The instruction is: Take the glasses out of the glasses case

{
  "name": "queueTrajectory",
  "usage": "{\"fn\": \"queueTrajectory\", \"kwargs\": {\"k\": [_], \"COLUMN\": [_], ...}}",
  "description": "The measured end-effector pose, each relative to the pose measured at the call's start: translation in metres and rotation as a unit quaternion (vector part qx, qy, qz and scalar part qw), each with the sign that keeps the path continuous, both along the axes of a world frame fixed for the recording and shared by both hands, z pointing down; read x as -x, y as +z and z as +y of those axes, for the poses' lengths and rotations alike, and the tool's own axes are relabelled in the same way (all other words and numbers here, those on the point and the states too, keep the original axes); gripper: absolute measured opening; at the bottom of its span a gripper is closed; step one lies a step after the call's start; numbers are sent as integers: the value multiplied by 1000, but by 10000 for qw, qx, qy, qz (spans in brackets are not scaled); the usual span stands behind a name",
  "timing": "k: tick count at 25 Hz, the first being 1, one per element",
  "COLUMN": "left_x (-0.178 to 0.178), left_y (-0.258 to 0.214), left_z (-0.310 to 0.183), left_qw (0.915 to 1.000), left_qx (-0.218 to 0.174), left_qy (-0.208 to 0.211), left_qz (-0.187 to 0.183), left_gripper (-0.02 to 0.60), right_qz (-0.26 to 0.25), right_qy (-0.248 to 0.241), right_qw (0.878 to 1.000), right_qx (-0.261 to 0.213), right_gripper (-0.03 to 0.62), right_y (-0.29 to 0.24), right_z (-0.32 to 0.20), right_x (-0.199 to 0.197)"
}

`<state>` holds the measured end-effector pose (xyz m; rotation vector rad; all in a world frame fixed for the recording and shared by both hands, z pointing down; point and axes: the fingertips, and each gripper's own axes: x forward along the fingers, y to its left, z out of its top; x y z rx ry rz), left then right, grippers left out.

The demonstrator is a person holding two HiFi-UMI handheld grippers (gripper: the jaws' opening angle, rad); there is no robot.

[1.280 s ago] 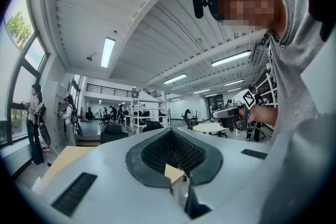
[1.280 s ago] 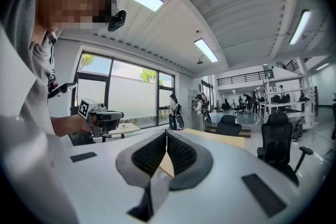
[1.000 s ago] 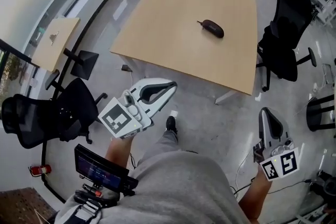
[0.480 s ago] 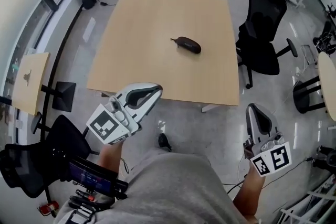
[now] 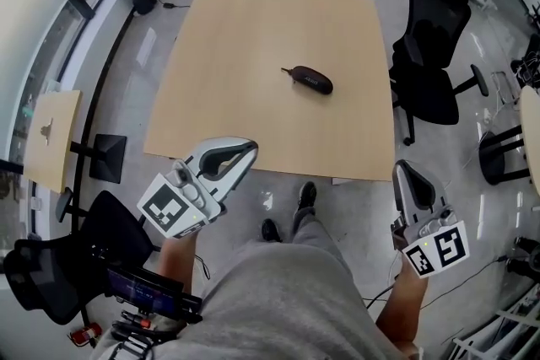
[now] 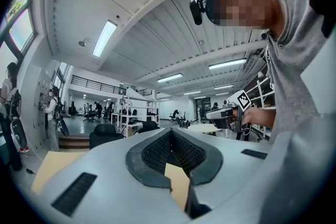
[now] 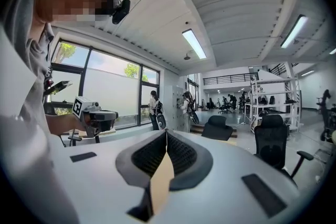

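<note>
L gripper [image 5: 246, 149]: jaws sitting together, nothing btwn, hovering by near edge of table [image 5: 253, 29] | R gripper [image 5: 405, 173]: jaws pressing together, empty, hanging over floor off table's near R corner | glasses case [image 5: 308, 79]: lying closed on table, centre-right, well apart from both grippers

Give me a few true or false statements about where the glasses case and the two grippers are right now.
1. The glasses case lies closed on the wooden table. True.
2. The left gripper is holding the case. False: its jaws are together on nothing, short of the table's near edge.
3. The right gripper is shut and empty. True.
4. A pair of glasses lies on the table beside the case. False: only the case shows on the table.
</note>
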<state>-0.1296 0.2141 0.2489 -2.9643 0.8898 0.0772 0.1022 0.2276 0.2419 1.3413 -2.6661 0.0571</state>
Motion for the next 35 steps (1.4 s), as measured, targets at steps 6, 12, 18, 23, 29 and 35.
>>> {"fn": "queueTrajectory", "kwargs": {"k": [6, 12, 18, 23, 29, 35], "left_x": [-6, -1, 11, 10, -2, -47], "left_y": [-1, -8, 2, 10, 6, 50], "left_z": [-32, -108, -162, -209, -239, -301], "left_qw": [9991, 9978, 9957, 9944, 9936, 9948], "left_qx": [-83, -68, -4, 191, 445, 647], "left_qy": [-149, -640, -922, -1030, -1036, -773], "left_qz": [-376, -184, -60, 163, 104, -110], "left_gripper": [5, 5, 5, 5, 5, 5], "right_qz": [-21, 65, 108, 89, 56, -13], "right_qy": [-228, -869, -1283, -1412, -1387, -1312], "right_qw": [9997, 9961, 9915, 9892, 9891, 9888], "right_qx": [84, 109, 191, 380, 489, 706], "right_gripper": [8, 8, 8, 8, 8, 8], "right_y": [3, 7, 13, 29, 21, 60], "right_z": [-47, -150, -218, -265, -297, -348], "right_x": [-9, 13, 42, 48, 43, 14]}}
